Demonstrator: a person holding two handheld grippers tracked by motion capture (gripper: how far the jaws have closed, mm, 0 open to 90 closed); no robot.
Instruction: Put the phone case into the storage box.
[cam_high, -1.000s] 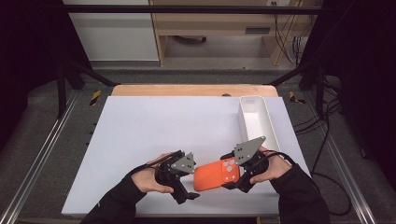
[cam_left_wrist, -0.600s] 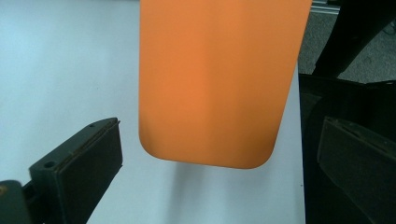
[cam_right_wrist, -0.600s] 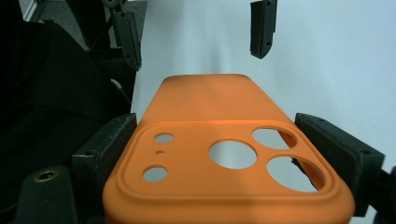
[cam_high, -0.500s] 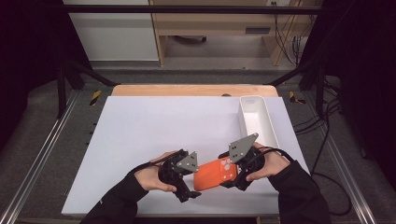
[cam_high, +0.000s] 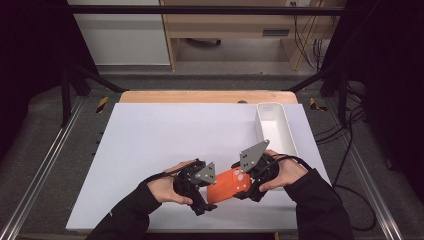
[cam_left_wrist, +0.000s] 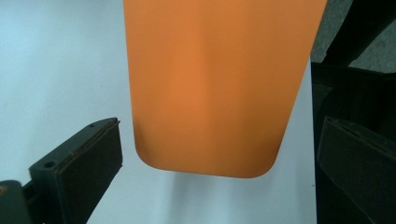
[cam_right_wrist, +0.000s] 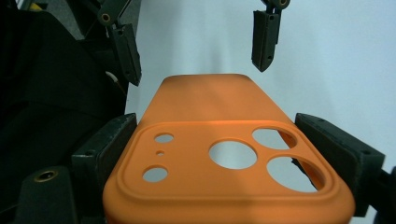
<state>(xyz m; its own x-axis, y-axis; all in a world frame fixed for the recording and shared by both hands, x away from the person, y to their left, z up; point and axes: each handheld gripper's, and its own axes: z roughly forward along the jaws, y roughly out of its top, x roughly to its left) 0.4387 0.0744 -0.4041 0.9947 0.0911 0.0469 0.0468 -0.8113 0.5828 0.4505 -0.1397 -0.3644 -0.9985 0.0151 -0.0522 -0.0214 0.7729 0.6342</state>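
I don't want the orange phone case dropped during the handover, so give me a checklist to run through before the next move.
1. Right gripper clamped across the camera end of the orange phone case: ok.
2. Left gripper jaws spread either side of the case's plain end: ok.
3. Left gripper pads touching the case: not ok, gaps on both sides.
4. Case lifted off the white table: cannot tell.
5. White bin clear of both hands: ok.

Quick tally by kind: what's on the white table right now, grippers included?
Phone case, orange: 1
Tray, white: 1
Grippers: 2, the left gripper and the right gripper
Total: 4
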